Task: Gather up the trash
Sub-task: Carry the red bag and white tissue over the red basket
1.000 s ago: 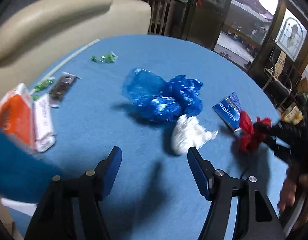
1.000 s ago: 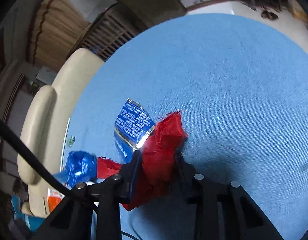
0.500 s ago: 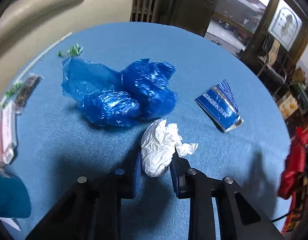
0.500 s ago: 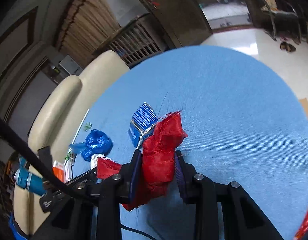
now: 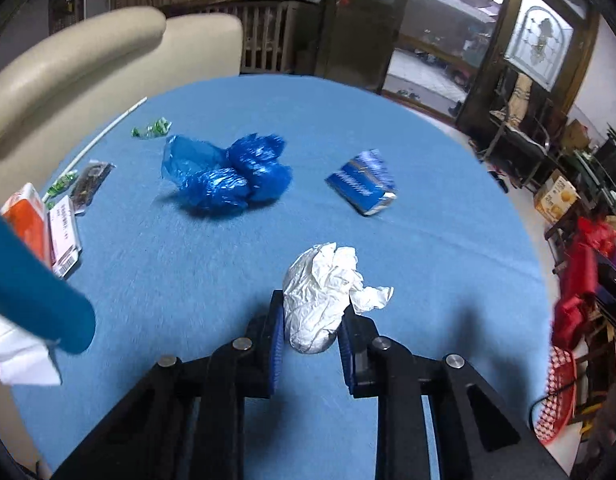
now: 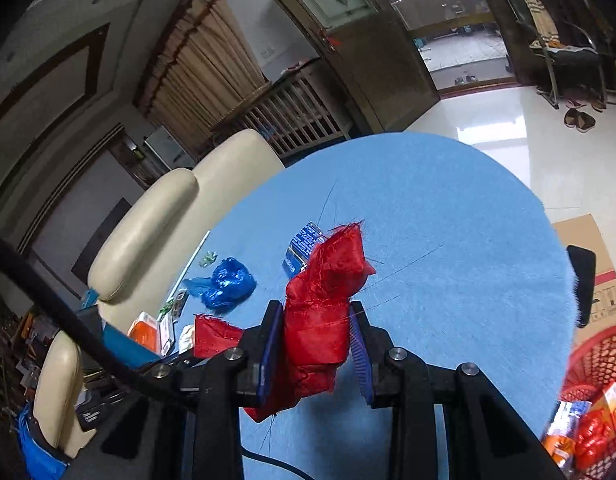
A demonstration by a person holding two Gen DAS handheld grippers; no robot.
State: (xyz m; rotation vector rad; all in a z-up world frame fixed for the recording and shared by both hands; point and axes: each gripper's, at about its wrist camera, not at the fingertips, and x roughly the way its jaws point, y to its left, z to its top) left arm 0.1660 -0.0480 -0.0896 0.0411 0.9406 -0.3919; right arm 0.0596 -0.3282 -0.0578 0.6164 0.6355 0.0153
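My left gripper (image 5: 310, 316) is shut on a crumpled white paper wad (image 5: 320, 296), held above the round blue table (image 5: 448, 248). My right gripper (image 6: 314, 332) is shut on a frayed red cloth (image 6: 328, 292), lifted over the table (image 6: 448, 220); the same cloth (image 5: 580, 280) hangs at the right edge of the left wrist view. On the table lie a bunched blue plastic bag (image 5: 228, 176) and a blue foil wrapper (image 5: 364, 184). A red mesh basket (image 6: 596, 380) with packets inside stands past the table's right edge.
Small green wrappers (image 5: 152, 128), a dark packet (image 5: 92, 184) and an orange-and-white pack (image 5: 32, 224) lie along the table's left side by a white straw (image 5: 108, 132). A blue sleeve (image 5: 32, 296) reaches in at the left. Cream chairs (image 5: 88, 64) stand behind; a cardboard box (image 6: 592, 256) sits on the floor.
The left gripper closed on the white wad and lifted it toward me, away from the blue bag. The right gripper rose and drew back with the red cloth; the red basket came into view.
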